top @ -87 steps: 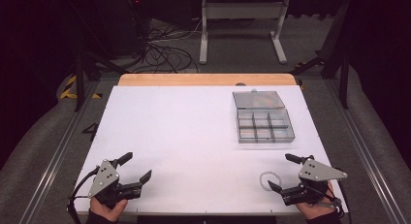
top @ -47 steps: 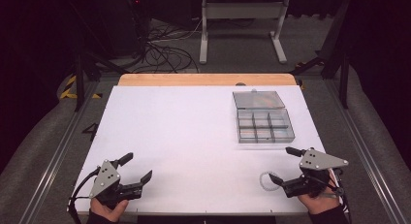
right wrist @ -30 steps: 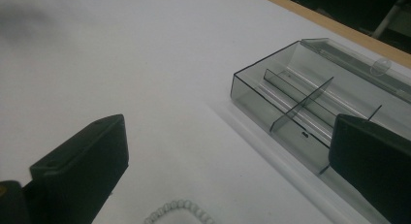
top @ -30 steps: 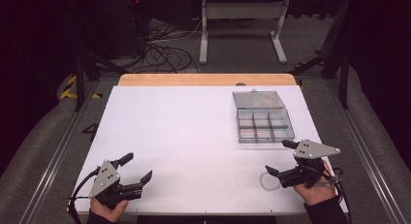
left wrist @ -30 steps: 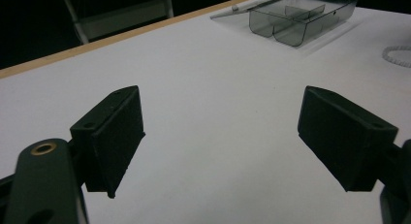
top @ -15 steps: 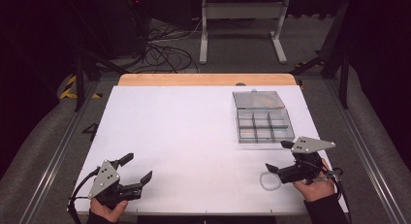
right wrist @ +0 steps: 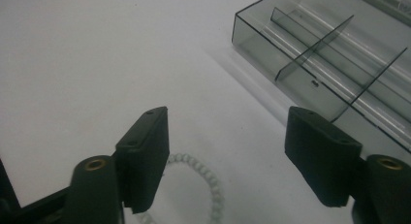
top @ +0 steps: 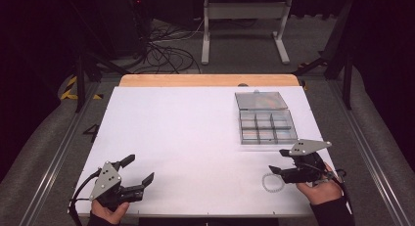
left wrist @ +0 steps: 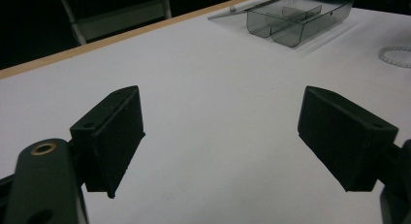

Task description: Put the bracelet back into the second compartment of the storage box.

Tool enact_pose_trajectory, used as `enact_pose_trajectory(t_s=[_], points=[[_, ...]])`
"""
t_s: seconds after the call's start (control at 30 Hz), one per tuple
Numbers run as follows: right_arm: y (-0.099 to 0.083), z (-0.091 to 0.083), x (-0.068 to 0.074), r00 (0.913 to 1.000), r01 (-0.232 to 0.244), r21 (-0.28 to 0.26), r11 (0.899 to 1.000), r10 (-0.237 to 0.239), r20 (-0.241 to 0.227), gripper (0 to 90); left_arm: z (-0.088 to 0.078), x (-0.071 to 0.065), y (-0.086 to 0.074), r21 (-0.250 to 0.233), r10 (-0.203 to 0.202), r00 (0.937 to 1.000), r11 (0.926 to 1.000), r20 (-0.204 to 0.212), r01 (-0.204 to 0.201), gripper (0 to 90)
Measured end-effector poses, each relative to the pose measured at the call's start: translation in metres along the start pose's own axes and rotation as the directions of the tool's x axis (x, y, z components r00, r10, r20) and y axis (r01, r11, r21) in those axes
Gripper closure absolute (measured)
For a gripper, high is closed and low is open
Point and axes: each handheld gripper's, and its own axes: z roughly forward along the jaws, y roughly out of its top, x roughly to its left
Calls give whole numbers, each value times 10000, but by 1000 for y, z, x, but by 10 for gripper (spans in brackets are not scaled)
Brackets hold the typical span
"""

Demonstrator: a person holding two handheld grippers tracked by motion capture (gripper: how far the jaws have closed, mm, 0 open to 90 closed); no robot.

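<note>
Bead bracelet (top: 272,182), white: laid flat on table (top: 195,133), near-right, partly btwn jaws of right gripper (top: 275,162). Jaws approx. half open, just been closing; nothing gripped. Left gripper (top: 138,169): held wide open, empty, near-left.

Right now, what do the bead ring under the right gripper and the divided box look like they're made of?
Bead ring: small white beads, matte to pearly, probably plastic; the stringing is hidden. Divided box: smoky transparent hard plastic, glossy, with thin see-through dividers and edge glints. Right gripper: jaws just closing around the ring, not yet pressing.
</note>
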Motion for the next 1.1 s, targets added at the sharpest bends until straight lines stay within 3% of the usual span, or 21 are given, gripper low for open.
enact_pose_trajectory(t_s=[0.13,0.43,0.57,1.1], points=[[0,1,-1,9993,-292,184,9994,296,-248,384,0,0,0,-1,-12,10000,10000,11,12,172],[1,4,1,9994,-236,813,9964,257,-251,407,0,0,0,-1,40,10000,10000,-19,-40,172],[2,4,4,9998,-88,1250,9921,64,197,430,0,0,0,6,17,10000,10000,-50,-17,172],[1,14,3,10000,-49,2342,9722,63,-52,451,1,0,0,36,77,9999,10000,-68,-77,172]])
